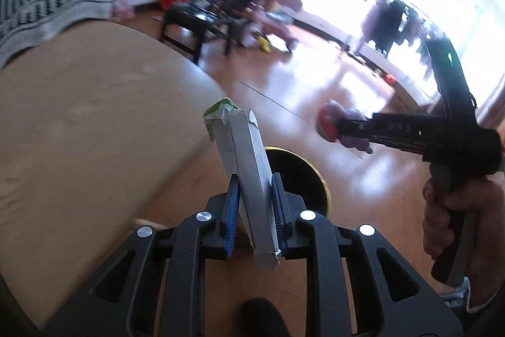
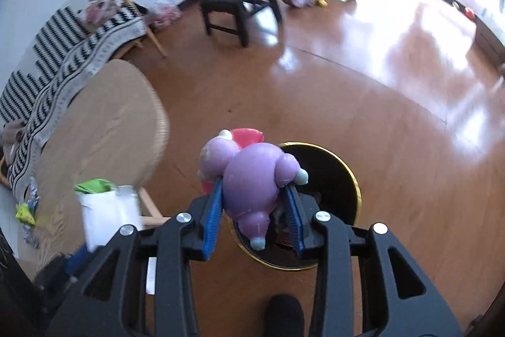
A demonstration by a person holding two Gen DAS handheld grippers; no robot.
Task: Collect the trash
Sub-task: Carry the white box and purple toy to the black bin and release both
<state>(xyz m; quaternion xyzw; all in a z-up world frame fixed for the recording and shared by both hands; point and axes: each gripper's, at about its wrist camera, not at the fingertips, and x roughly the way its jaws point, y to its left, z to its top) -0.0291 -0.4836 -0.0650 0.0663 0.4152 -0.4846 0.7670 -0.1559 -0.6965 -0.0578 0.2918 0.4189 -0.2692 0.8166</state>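
The left gripper (image 1: pixel 254 204) pinches a gray carton (image 1: pixel 249 176). The right gripper (image 2: pixel 254 210) pinches a purple toy (image 2: pixel 249 176) above the bin (image 2: pixel 334 176). No words can be read.

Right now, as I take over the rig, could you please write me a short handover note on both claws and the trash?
Left claw: shut on a flattened grey cardboard carton with a torn green top, held upright.
Right claw: shut on a purple plastic figure-shaped bottle with a red cap.
Bin: the round black bin with a gold rim stands on the wooden floor, just beyond both claws.
Done: both items picked up and brought to the bin.
Left: release each into the bin. More wrappers seem to lie by the beige round table; collect those next.
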